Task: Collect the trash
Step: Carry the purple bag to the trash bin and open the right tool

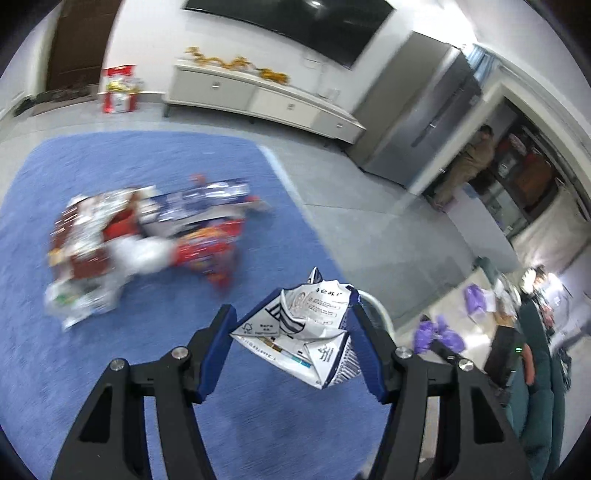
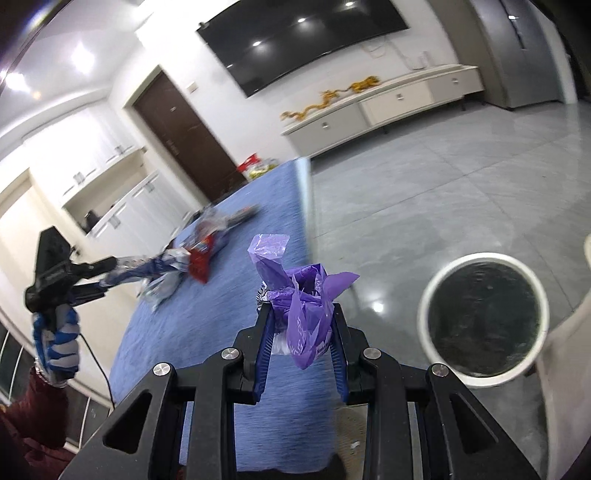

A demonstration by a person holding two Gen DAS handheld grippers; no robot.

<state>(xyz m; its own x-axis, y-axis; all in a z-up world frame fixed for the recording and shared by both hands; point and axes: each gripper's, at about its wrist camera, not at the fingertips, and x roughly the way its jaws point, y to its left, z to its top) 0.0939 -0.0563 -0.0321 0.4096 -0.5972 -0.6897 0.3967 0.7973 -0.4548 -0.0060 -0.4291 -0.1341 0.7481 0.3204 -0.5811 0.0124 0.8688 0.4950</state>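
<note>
My left gripper (image 1: 291, 314) is shut on a crumpled white and blue carton (image 1: 306, 332), held above the blue rug (image 1: 110, 369). A blurred heap of wrappers and packets (image 1: 147, 240) lies on the rug ahead and to the left. My right gripper (image 2: 301, 308) is shut on a crumpled purple plastic bag (image 2: 303, 295). To its right on the grey floor stands a round white bin (image 2: 480, 317) with a dark inside. The left gripper (image 2: 92, 277) also shows at the far left of the right wrist view, in a gloved hand (image 2: 55, 343), with the carton (image 2: 147, 271) in it. The trash heap (image 2: 207, 240) lies beyond.
A long white cabinet (image 1: 258, 96) runs along the far wall under a dark screen (image 1: 295, 22). A grey fridge (image 1: 424, 110) stands to the right, with a person (image 1: 469, 162) in a doorway beside it. A red and white package (image 1: 118, 88) stands by the wall. A dark brown door (image 2: 184, 133) is shut.
</note>
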